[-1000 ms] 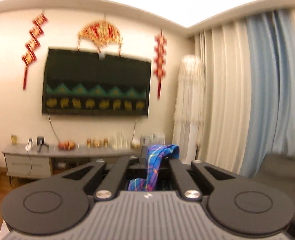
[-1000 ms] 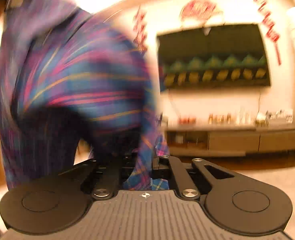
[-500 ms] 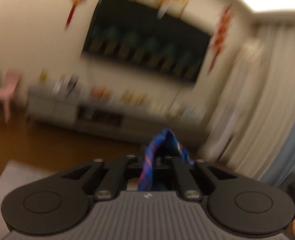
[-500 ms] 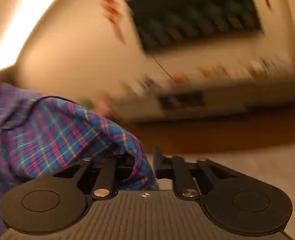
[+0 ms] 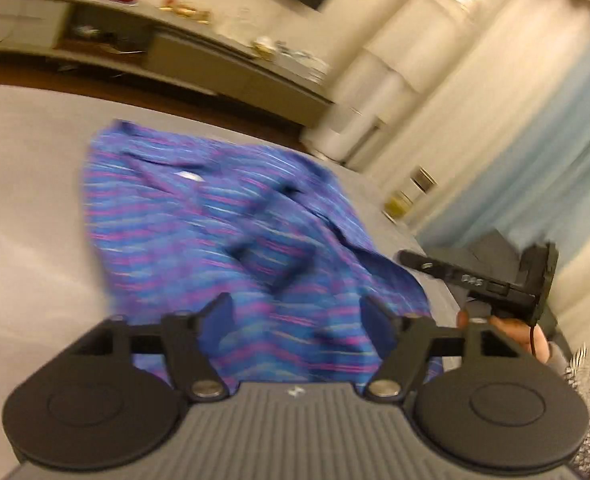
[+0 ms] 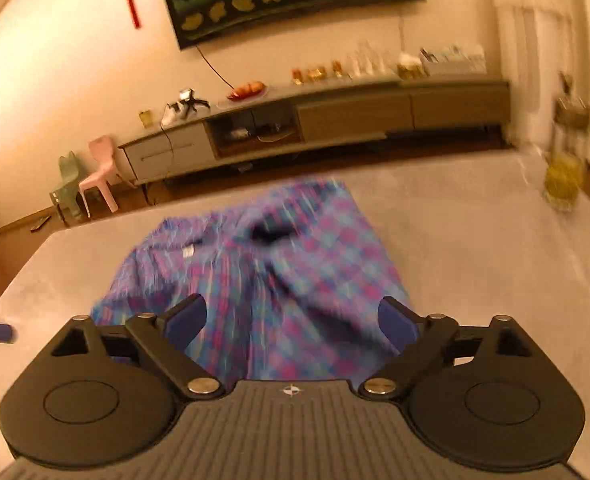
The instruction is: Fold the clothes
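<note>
A blue and pink plaid shirt (image 5: 223, 224) lies spread and rumpled on the grey table (image 5: 27, 168). In the right wrist view the same shirt (image 6: 263, 276) shows a white label near its far end. My left gripper (image 5: 299, 318) hovers over the shirt's near edge, jaws opening wide, the cloth lying under the gap but not pinched. My right gripper (image 6: 291, 322) is likewise opening over the near part of the shirt, nothing pressed between its blue pads (image 6: 185, 322). The right gripper's body (image 5: 487, 280) and the hand holding it show at the right of the left wrist view.
A glass of yellow liquid (image 6: 563, 184) stands near the table's far right corner. Beyond the table runs a low TV cabinet (image 6: 335, 116) with small items on top. Two small chairs (image 6: 95, 176) stand at the far left. Curtains (image 5: 535, 120) hang on the right.
Both grippers were shut on the shirt held up in the air. They came down toward the table and opened, and the shirt now lies on the table.
</note>
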